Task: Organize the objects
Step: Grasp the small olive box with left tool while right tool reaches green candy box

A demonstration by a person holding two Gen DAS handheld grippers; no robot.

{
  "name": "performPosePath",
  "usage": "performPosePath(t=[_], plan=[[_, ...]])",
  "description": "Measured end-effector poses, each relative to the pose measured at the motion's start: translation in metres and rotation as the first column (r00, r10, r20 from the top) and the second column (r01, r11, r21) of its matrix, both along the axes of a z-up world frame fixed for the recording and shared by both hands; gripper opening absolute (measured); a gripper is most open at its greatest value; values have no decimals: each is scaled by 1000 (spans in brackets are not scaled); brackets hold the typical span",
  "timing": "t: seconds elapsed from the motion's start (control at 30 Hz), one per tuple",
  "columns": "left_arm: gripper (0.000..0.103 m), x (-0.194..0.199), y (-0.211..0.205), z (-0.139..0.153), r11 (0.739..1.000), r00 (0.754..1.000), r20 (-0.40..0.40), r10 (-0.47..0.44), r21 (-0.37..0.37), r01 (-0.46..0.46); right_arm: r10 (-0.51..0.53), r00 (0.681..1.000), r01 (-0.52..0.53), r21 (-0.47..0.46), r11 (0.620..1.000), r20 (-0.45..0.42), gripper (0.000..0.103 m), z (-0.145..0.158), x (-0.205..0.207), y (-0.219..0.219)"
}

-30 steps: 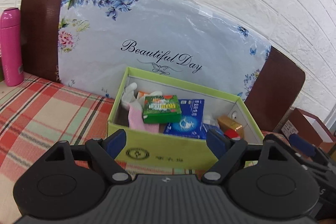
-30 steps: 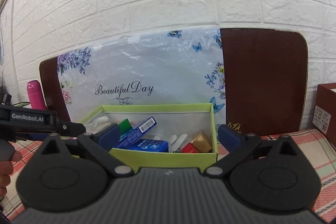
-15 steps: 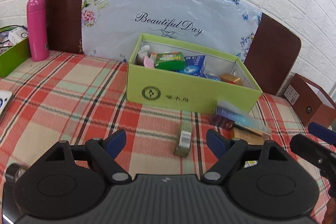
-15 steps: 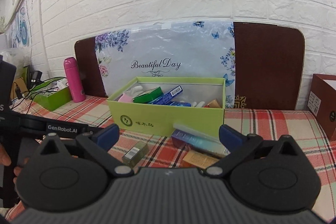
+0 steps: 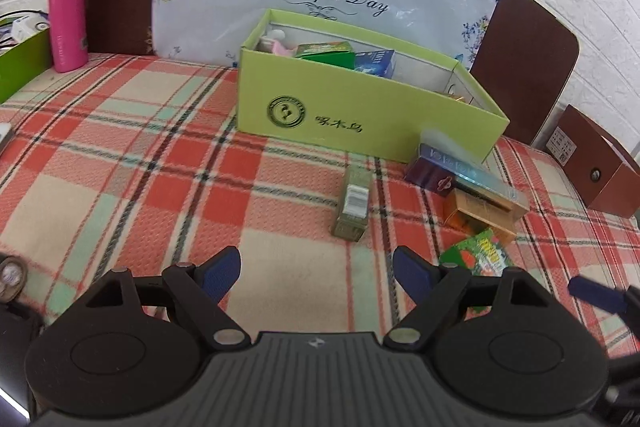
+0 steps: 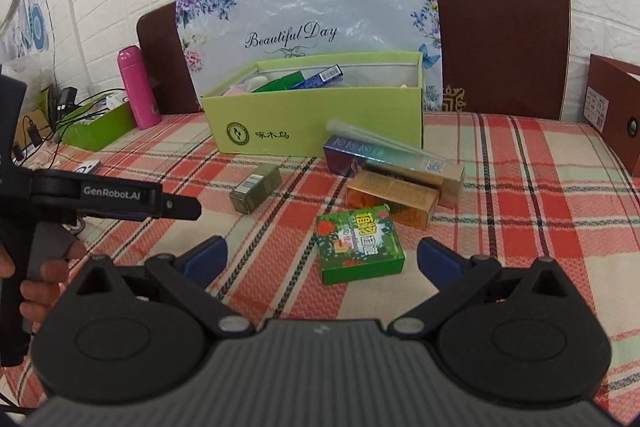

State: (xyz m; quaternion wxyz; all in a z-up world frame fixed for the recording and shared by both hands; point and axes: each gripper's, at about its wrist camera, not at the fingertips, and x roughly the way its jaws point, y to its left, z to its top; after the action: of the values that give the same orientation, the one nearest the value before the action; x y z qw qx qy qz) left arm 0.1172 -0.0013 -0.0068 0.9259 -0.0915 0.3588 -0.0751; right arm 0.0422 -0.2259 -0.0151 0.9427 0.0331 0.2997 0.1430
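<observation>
My right gripper (image 6: 319,259) and left gripper (image 5: 317,271) both hover spread wide and empty over the plaid tablecloth (image 5: 140,163), and nearest me the green printed box (image 6: 359,244) lies flat just ahead of the right one's fingers. Beyond it the orange-gold box (image 6: 394,198), the long purple-blue carton (image 6: 384,157) lying partly over it, and the olive box (image 6: 256,188) off to their left are loose too. Farthest, the lime-green storage box (image 6: 320,125) already holds several packets, so I judge the sorting well begun, with four items left.
</observation>
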Motion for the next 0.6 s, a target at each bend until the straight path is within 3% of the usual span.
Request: performPosePath(t=[0.3, 0.37, 0.4, 0.43, 0.47, 0.6], plan=[[82, 58, -33, -15, 999, 999, 0, -34, -14, 34, 0, 1000, 0, -33, 999, -4, 102, -12, 8, 4], [65, 68, -34, -24, 999, 999, -31, -37, -18, 36, -7, 1000, 7, -33, 999, -10, 100, -15, 12, 3], [51, 72, -32, -28, 999, 998, -45, -38, -13, 38, -10, 1000, 9, -32, 999, -11, 99, -17, 14, 2], [42, 69, -32, -28, 999, 999, -14, -35, 15, 35, -14, 1000, 14, -33, 999, -13, 98, -19, 17, 1], [25, 68, -31, -28, 998, 998, -14, -58, 27, 58, -19, 1000, 19, -37, 999, -18, 97, -21, 21, 1], [23, 51, -18, -27, 996, 996, -32, -84, 10, 84, -40, 998, 38, -71, 997, -37, 95, -32, 38, 3]])
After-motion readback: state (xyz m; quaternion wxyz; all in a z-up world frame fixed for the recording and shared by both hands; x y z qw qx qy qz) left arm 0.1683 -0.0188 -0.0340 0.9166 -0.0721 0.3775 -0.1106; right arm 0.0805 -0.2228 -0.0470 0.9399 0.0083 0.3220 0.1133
